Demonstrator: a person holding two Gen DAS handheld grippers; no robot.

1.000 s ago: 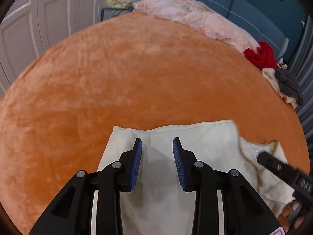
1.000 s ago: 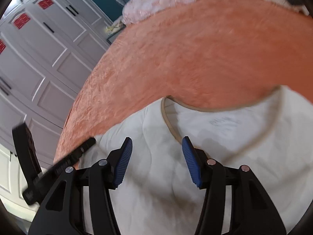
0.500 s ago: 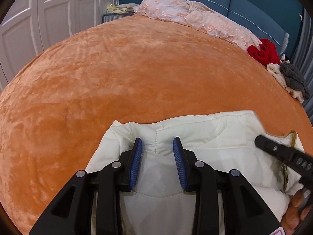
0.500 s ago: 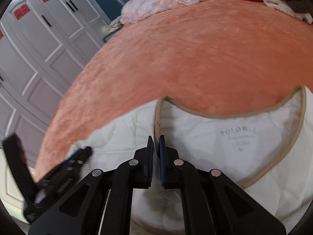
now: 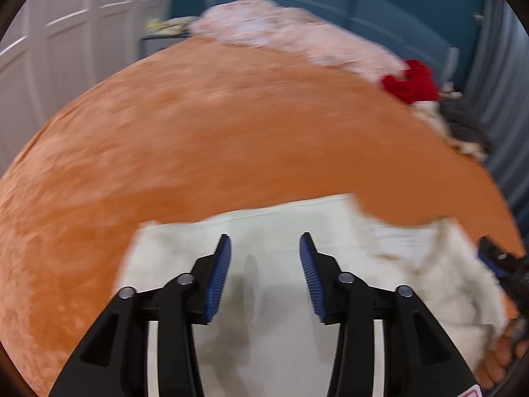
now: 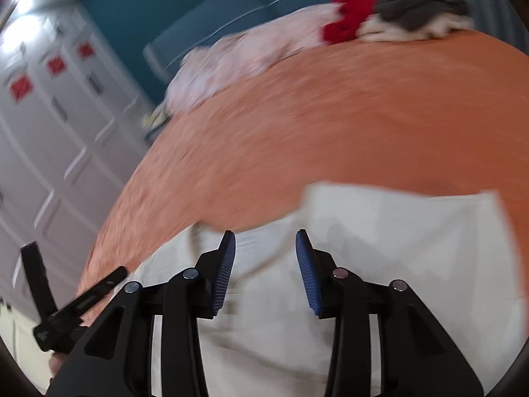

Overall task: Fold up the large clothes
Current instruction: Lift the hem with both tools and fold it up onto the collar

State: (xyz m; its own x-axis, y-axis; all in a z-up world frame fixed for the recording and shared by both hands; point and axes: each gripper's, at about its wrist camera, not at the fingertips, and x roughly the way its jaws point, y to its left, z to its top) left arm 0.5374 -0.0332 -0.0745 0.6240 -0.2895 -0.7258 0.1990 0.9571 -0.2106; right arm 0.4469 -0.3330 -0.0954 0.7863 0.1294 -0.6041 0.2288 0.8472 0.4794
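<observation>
we find the cream garment (image 5: 277,301) lying on the orange bed cover (image 5: 205,139), at the near edge of the bed, directly under both tools. its far edge reads as a fairly straight line in both views, and the part toward the right of the left wrist view is more rumpled. both pictures are blurred, so seams and trim cannot be made out.

the left gripper (image 5: 264,274) hangs over the garment with its jaws spread apart and nothing between the blue pads. the right gripper (image 6: 265,271) is likewise released, jaws apart, over the same cloth; we cannot tell whether either tool touches the fabric.

our judgement: one fold appears laid down and let go, and the hands are between grips. the garment is not yet a compact bundle, so the task is partly done at most.

the next move calls for fresh holds on an edge or corner, one per tool, pinching through the cloth only and not the plush cover beneath, then carrying that edge across evenly.

a pink garment (image 5: 291,39), a red item (image 5: 410,82) and a grey item (image 6: 420,8) lie at the far side, well apart.
</observation>
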